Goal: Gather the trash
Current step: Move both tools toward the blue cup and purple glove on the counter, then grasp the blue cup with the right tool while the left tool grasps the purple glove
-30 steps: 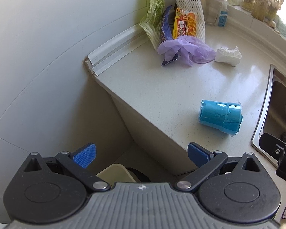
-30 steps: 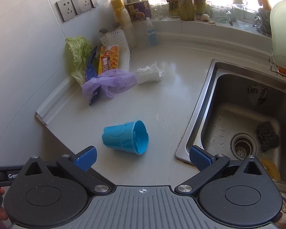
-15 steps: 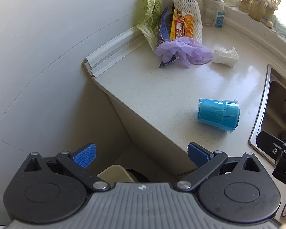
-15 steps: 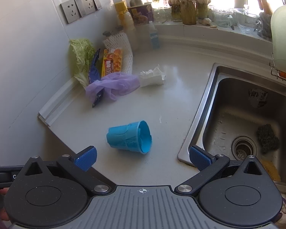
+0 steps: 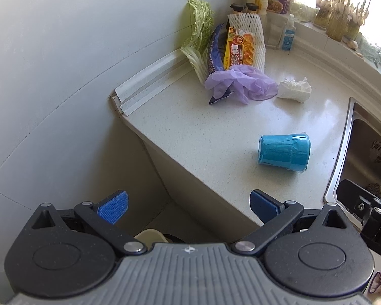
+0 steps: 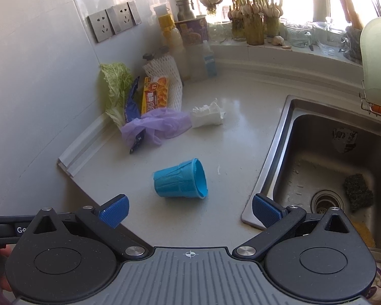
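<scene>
A crumpled blue paper cup (image 5: pixel 284 152) lies on its side on the white counter; it also shows in the right wrist view (image 6: pixel 180 182). A purple glove (image 5: pixel 241 81) (image 6: pixel 158 124) and a white tissue wad (image 5: pixel 295 89) (image 6: pixel 207 113) lie farther back. My left gripper (image 5: pixel 188 206) is open and empty, off the counter's front edge. My right gripper (image 6: pixel 190 210) is open and empty, just short of the cup.
A cabbage leaf (image 6: pixel 116 86), a blue wrapper (image 6: pixel 132 106), an orange box (image 6: pixel 155 93) and white foam net (image 6: pixel 165 76) stand by the wall. A steel sink (image 6: pixel 279 137) lies right. A cream bin (image 5: pixel 149 236) sits below the counter's edge. Bottles and jars line the sill.
Both grippers have moved forward toward the counter, so the cup and the trash pile look closer. Both stay open. Nothing on the counter has moved.
</scene>
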Available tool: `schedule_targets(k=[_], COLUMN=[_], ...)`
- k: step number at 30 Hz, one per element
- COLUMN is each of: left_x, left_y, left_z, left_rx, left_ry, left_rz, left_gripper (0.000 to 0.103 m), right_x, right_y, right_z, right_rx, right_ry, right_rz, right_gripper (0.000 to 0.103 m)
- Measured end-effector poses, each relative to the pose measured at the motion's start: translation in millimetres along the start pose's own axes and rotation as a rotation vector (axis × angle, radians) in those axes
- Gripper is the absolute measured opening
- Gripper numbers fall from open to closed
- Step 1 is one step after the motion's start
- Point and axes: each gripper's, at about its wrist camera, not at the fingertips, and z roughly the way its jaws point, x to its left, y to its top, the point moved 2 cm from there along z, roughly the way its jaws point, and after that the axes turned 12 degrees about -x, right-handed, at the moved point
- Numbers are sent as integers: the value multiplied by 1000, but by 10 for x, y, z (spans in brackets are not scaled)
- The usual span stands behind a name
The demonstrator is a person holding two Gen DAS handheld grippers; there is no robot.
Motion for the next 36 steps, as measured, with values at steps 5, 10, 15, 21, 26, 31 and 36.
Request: schedule_targets(k=[5, 10, 15, 21, 26, 31, 36], left_x=[9, 20, 27, 34, 34, 26, -8], left_y=[23, 44, 52, 88, 132, 162, 210], left_z=[-16, -31, -32, -16, 27, 70, 179], left_rx=[-8, -18, -23, -25, -28, -28, -21], left_ry=[-10, -12, -12, -12, -11, -14, -18], left_rz=[-6, -8, -9, -11, -9, -9, -5], left_gripper=[102, 102, 102, 102, 102, 102, 102], right_x=[22, 44, 58, 77, 88, 81, 79], right_y=[7, 23, 35, 83, 136, 184, 212], right_z=[-11, -17, -8, 37, 95, 169, 284], right_rx=[-10, -19, -28, -40, -52, -69, -79], right_ry=[1, 8, 12, 16, 21, 24, 35], right_rz=[-3, -8, -16, -22, -23, -27, -34], right_gripper=[103, 103, 103, 103, 103, 103, 103])
